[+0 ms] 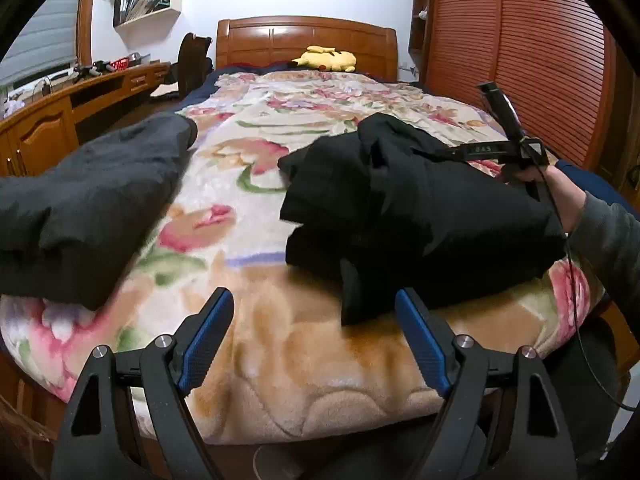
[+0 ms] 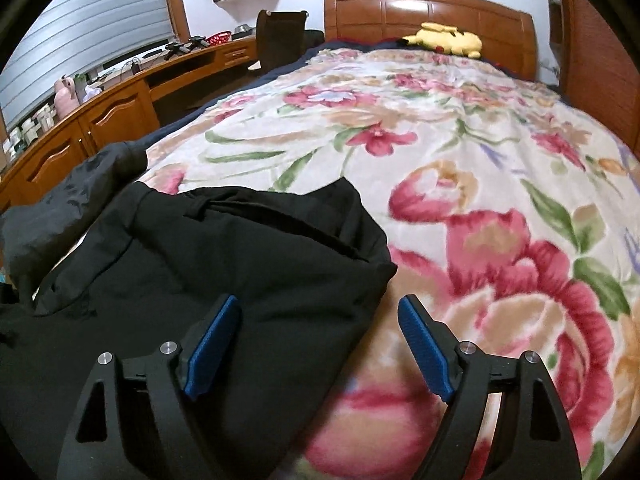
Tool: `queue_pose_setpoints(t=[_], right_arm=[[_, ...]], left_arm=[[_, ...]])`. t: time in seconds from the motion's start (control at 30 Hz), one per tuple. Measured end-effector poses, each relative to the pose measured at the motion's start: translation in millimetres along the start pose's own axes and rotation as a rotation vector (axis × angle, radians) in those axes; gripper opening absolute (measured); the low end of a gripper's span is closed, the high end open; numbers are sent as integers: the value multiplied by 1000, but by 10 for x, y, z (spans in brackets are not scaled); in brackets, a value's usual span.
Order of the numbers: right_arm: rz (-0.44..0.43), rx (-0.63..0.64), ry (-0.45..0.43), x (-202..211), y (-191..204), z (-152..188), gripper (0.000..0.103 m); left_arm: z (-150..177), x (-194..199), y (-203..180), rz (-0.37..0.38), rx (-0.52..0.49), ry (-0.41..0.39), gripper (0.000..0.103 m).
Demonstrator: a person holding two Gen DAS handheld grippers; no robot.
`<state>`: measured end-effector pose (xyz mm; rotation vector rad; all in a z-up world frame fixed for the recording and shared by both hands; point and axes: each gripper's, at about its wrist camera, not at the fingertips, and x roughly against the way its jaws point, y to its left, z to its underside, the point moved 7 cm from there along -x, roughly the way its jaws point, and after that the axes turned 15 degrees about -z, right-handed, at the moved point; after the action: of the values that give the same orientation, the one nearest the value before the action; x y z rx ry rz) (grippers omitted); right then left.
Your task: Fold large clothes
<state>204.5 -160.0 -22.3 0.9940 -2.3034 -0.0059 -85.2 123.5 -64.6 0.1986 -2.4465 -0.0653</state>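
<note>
A black garment (image 1: 400, 208) lies folded in a bulky pile on the floral blanket (image 1: 256, 200), right of centre in the left wrist view. It fills the lower left of the right wrist view (image 2: 224, 264). My left gripper (image 1: 314, 320) is open and empty, above the blanket near the foot of the bed, left of the pile. My right gripper (image 2: 320, 320) is open and empty, low over the pile's right edge. The right tool and hand (image 1: 532, 168) show at the far side of the pile. A second dark grey garment (image 1: 80, 208) lies at the bed's left edge.
A yellow plush toy (image 1: 326, 58) lies by the wooden headboard (image 1: 304, 38). A wooden desk and cabinets (image 1: 60, 112) run along the left wall, with a chair (image 1: 192, 60) beside the bed. A slatted wooden wardrobe (image 1: 520, 60) stands on the right.
</note>
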Motion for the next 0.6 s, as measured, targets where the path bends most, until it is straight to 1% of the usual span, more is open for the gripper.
queue_pose_setpoints(t=[0.03,0.13,0.3,0.33,0.37,0.4,0.47,0.53,0.6], right_arm=[[-1,-10,14,-26,-9,10,84],[7,-18,18,-41,4,-8,84],[16,-13,35,-95,24,-17,84],[14,-18,41,-114,15,-20,85],[13,-25,46,-128,3,-21,88],[12,-42,53,-150,-31,-27,90],[7,-53,56,-164,-53,-30,95],[-9,-83,75,-214,-103,-30,97],[-49,-123,87,-259,-151,-27,97]], left_arm=[[20,-12,1,-1,0,5,83],[49,-43,-21,14,9,18,83],[46,-52,-99,36,7,17,84],[46,-43,-117,46,8,14,82],[46,-34,-137,55,7,11,77],[50,-20,-157,64,5,8,75],[52,-18,-196,75,2,7,68],[52,-25,-217,82,3,9,63],[55,-35,-231,92,6,13,60]])
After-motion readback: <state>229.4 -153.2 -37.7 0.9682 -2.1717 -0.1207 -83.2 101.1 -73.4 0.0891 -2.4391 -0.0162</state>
